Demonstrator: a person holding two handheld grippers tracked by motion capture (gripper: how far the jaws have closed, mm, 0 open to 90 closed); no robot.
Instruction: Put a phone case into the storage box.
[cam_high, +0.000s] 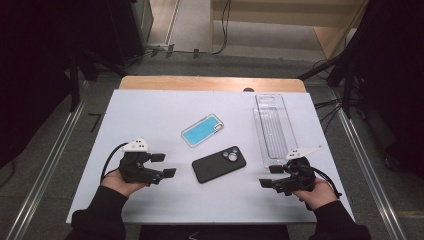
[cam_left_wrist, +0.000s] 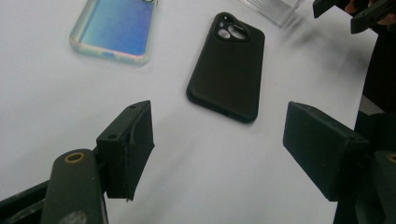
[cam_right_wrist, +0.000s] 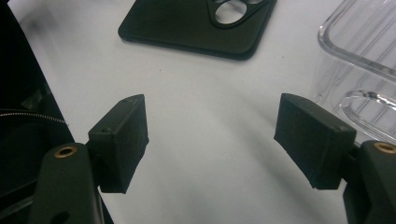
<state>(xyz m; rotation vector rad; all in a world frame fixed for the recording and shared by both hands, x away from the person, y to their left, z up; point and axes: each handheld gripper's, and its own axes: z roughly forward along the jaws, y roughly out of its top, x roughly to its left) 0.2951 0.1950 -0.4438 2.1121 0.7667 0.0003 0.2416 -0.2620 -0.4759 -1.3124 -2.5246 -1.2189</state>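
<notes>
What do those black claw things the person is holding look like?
Each hand-held gripper, left and right, is black with two blocky flat jaws, brass-ringed holes near the jaws, a white-grey plate on top and a black cable. The person wears black sleeves.

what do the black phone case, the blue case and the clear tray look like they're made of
Black phone case: likely soft silicone or rubbery plastic; a matte surface with almost no glare.
Blue case: probably glossy plastic with a clear rim; in the left gripper view it shows an iridescent sheen.
Clear tray: seemingly rigid transparent plastic; the table shows through it, and bright highlights run along its moulded ribs.
</notes>
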